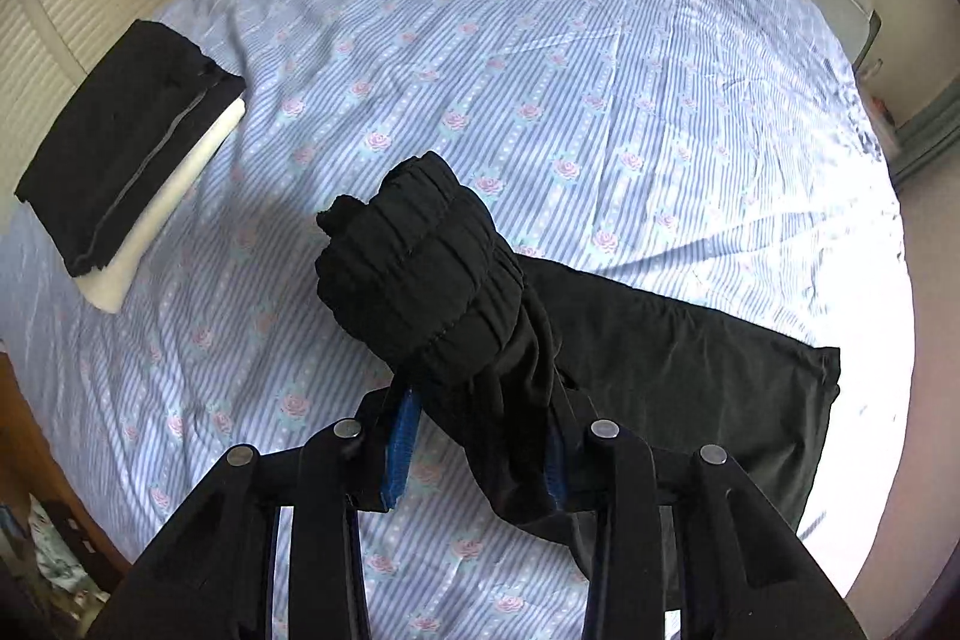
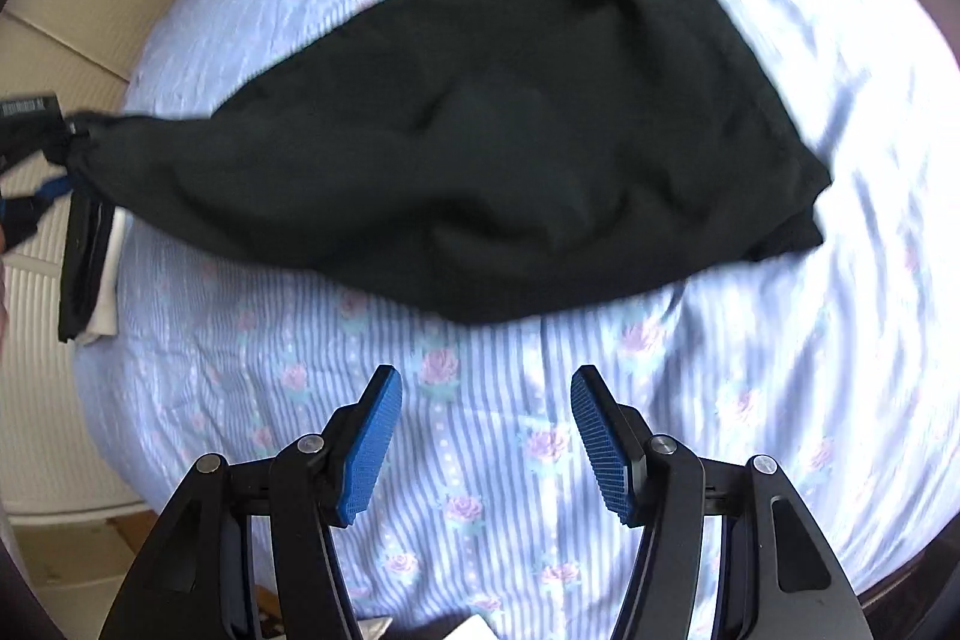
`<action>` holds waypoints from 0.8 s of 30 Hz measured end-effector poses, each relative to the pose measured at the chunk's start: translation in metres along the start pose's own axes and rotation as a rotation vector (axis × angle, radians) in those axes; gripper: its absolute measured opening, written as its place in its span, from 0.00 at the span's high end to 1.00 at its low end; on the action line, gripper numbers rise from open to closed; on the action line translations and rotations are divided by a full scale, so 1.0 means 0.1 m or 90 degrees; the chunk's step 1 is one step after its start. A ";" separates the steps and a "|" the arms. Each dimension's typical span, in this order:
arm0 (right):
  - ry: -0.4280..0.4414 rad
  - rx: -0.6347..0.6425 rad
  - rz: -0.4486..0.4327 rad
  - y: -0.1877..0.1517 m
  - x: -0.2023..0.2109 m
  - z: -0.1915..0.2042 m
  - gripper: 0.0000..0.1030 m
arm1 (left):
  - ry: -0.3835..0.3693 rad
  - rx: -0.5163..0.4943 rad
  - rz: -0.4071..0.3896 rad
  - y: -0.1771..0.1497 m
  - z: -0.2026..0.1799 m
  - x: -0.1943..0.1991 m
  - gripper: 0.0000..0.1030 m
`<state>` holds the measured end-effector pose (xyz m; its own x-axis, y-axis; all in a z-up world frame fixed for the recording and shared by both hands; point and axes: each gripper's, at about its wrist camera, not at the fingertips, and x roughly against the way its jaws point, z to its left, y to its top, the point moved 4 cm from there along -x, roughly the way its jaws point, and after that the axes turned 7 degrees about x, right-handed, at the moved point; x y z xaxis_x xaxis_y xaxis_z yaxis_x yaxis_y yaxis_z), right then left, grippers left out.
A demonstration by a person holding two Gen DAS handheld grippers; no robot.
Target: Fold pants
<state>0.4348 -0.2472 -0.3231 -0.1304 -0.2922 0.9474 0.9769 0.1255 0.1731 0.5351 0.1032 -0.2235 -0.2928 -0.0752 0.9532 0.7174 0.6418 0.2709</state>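
Nearest us, our left gripper (image 1: 480, 436) pinches the bunched waistband of the black pants (image 2: 510, 148), lifting it; the legs trail across the striped bedsheet (image 1: 540, 70). Our right gripper (image 2: 485, 436) hangs wide apart, holding nothing, over bare sheet. Folded clothes (image 1: 120, 142) sit near the bed's edge.

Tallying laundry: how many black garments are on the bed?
2: black pants held by the left gripper, and a folded black garment stacked near the bed's edge. Others may be hidden.

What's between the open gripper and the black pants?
Only bare striped bedsheet lies between the right gripper and the pants, seen in the right wrist view.
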 end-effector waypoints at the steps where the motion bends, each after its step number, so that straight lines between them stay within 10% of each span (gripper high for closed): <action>1: 0.007 -0.003 0.010 -0.02 -0.08 0.00 0.42 | 0.004 0.001 0.002 -0.01 -0.02 -0.03 0.66; 16: -0.017 0.050 0.020 0.10 -0.57 0.04 0.42 | -0.009 0.094 0.095 -0.23 0.58 -0.54 0.66; 24: -0.038 0.048 -0.026 0.26 -0.40 -0.09 0.70 | -0.009 0.078 0.087 -0.19 0.55 -0.54 0.66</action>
<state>0.4664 -0.2404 -0.3592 -0.1823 -0.2418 0.9531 0.9552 0.1864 0.2300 0.5024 0.1365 -0.2871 -0.2076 0.0286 0.9778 0.6686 0.7338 0.1205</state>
